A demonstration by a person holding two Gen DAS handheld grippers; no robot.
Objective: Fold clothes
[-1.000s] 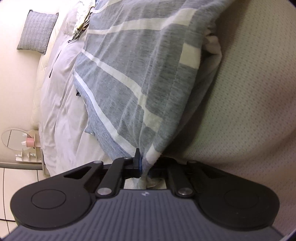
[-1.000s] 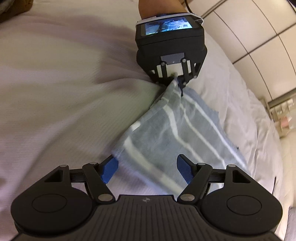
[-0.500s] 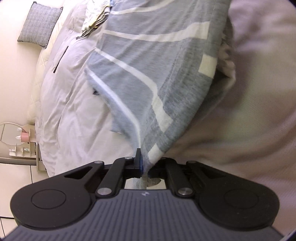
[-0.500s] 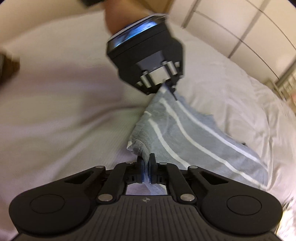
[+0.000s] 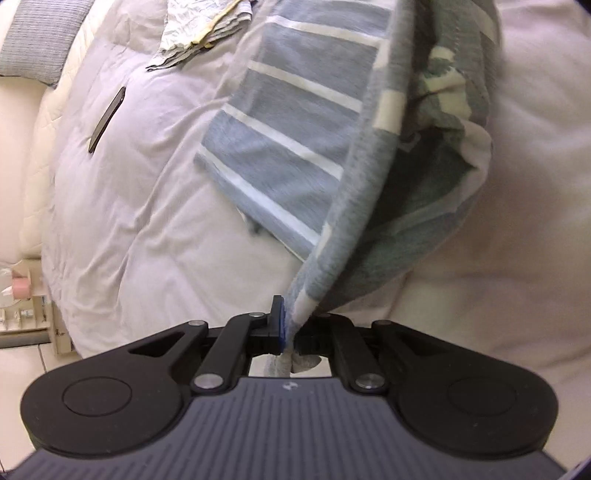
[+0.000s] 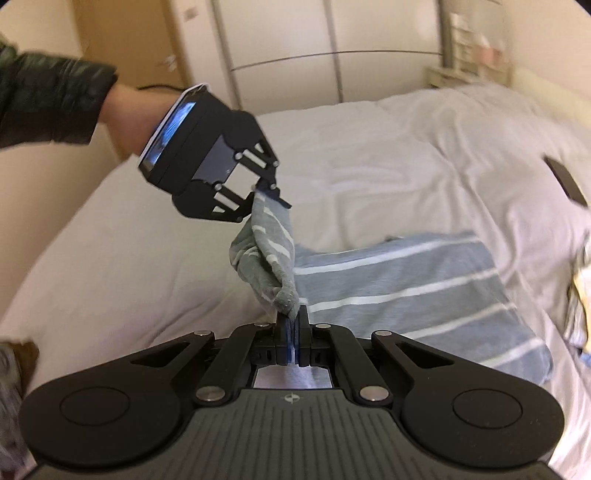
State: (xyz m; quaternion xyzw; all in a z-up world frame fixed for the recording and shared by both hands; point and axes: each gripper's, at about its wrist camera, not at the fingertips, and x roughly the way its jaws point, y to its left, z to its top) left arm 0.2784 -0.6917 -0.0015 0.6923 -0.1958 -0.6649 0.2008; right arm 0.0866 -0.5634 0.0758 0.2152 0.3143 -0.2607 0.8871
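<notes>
Wide bed under a pale, rumpled white duvet (image 6: 369, 155); on it your grey-blue garment with thin white stripes (image 6: 406, 288), most of it lying flat to the right in the right wrist view, one edge lifted clear of the covers. Long axis of the flat part runs along the stripes, away from the lifted edge toward the far side of the bed; the raised edge sags in a twisted loop between your two tools. Left gripper (image 6: 269, 194) is clenched on one corner of that edge, held high. Right gripper (image 6: 293, 328) is pinched tight on the other corner, lower and nearer. Risks, as I judge them: the slack loop may carry over as a twist and crease the fold if you don't draw the corners apart first; either pinch looks shallow, so a quick swing could pull a corner free. Slim dark phone-like slab (image 5: 107, 118) and crumpled pale cloth (image 5: 199, 33) lie nearby; the hem could drag them.
</notes>
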